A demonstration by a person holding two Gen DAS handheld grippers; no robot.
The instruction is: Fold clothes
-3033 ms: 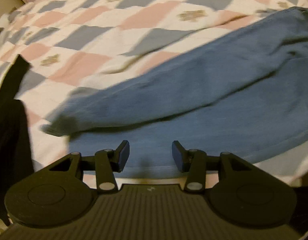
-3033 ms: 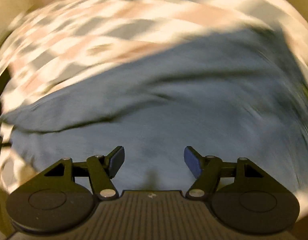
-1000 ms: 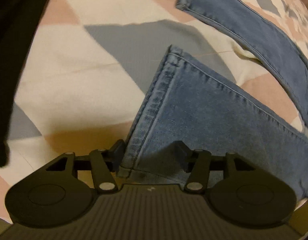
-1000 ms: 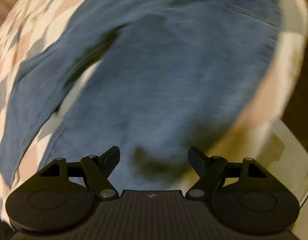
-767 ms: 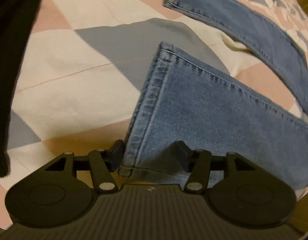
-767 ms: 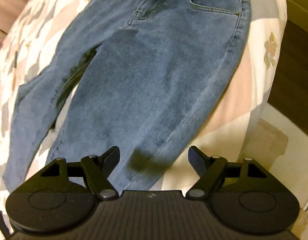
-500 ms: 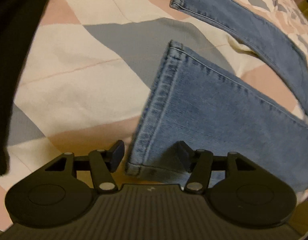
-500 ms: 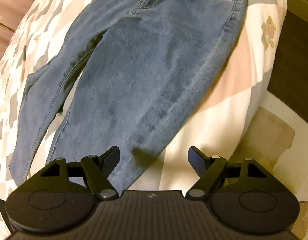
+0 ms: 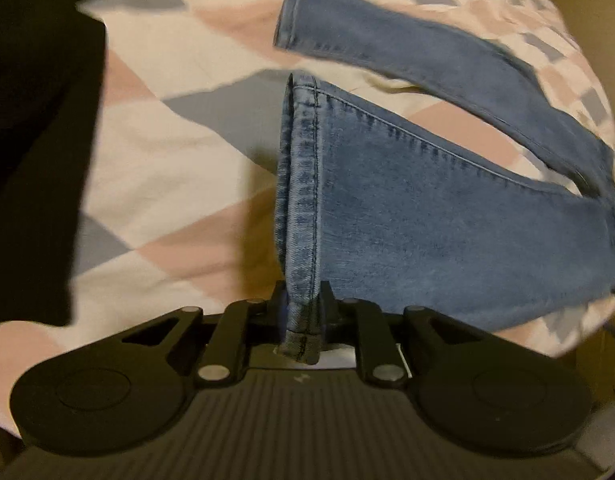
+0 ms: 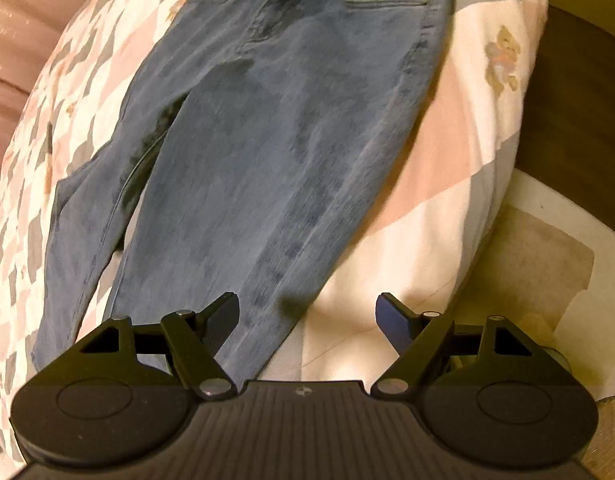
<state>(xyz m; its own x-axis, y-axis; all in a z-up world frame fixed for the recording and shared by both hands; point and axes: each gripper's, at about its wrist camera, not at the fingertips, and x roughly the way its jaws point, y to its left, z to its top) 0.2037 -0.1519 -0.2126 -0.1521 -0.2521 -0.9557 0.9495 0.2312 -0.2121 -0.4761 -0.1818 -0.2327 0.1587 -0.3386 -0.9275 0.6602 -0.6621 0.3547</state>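
A pair of blue jeans [image 10: 275, 152] lies spread on a checked bedspread [image 10: 447, 168], waistband at the far end. In the left wrist view the near leg's hem [image 9: 301, 208] stands on edge, lifted off the bedspread, and my left gripper [image 9: 302, 304] is shut on that hem's corner. The other leg [image 9: 427, 60] lies flat further back. My right gripper [image 10: 307, 316] hovers open above the near leg's outer edge, close to the bed's side, with nothing between its fingers.
A black garment or sleeve [image 9: 35, 140] fills the left of the left wrist view. The bed's edge drops to a light floor mat [image 10: 547, 264] and dark floor [image 10: 579, 92] on the right. A pink padded headboard [image 10: 19, 40] lies far left.
My left gripper has closed on the hem of the near jeans leg and raised it onto its edge. The right gripper stayed open and drifted slightly toward the bed's side.
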